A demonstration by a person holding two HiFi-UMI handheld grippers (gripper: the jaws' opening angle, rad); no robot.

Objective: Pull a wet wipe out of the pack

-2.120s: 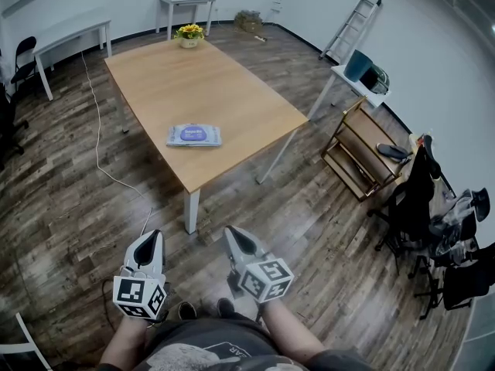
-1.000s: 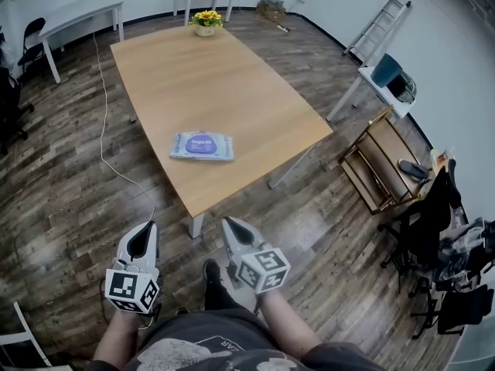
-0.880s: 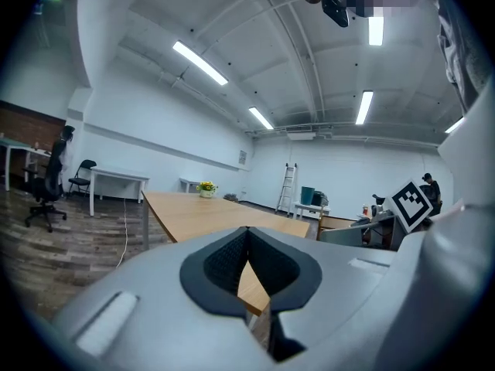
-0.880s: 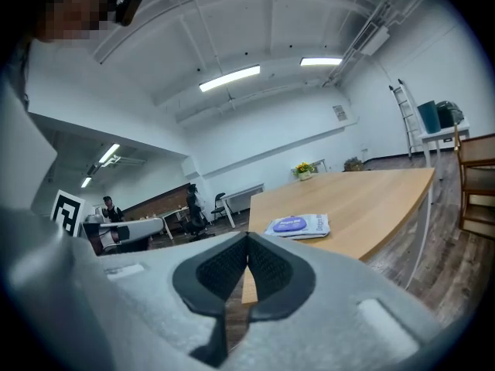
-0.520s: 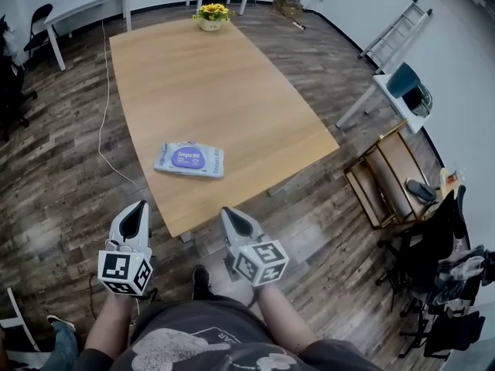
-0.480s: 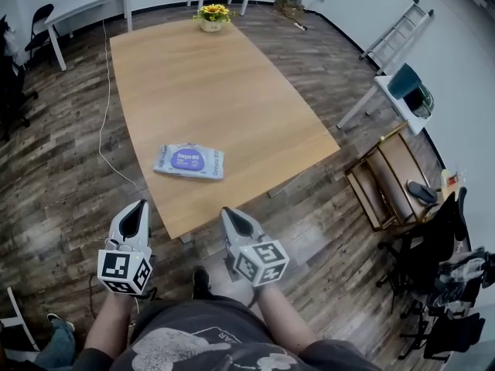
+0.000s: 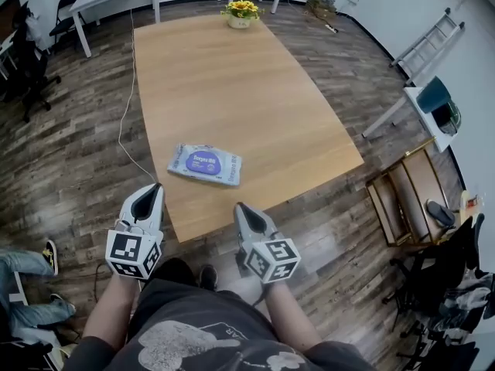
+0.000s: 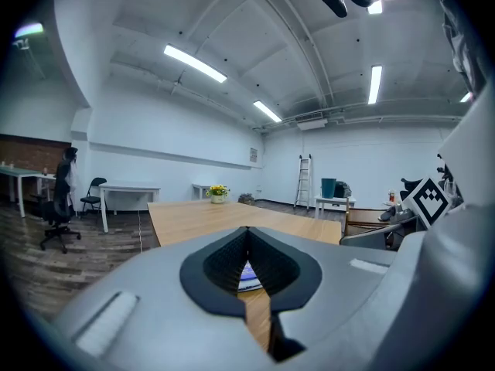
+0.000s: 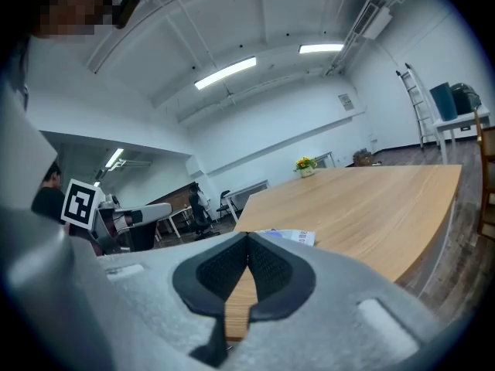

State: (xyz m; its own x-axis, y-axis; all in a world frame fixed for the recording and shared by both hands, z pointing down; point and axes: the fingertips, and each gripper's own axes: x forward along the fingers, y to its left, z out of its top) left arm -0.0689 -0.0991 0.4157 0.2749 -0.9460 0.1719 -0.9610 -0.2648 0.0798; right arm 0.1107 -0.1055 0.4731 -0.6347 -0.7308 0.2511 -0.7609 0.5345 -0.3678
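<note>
Both pairs of jaws pressed together, empty. Left gripper and right gripper hover at the worktop's near edge, the wet wipe pack lying flat just beyond them.

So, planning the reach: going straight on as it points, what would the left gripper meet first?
Probably the wet wipe pack on the wooden table, dead ahead; depth is unclear.

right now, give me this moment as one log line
left tongs: shut, empty | right tongs: shut, empty | pack: flat on table, untouched | pull: not yet begun
</note>
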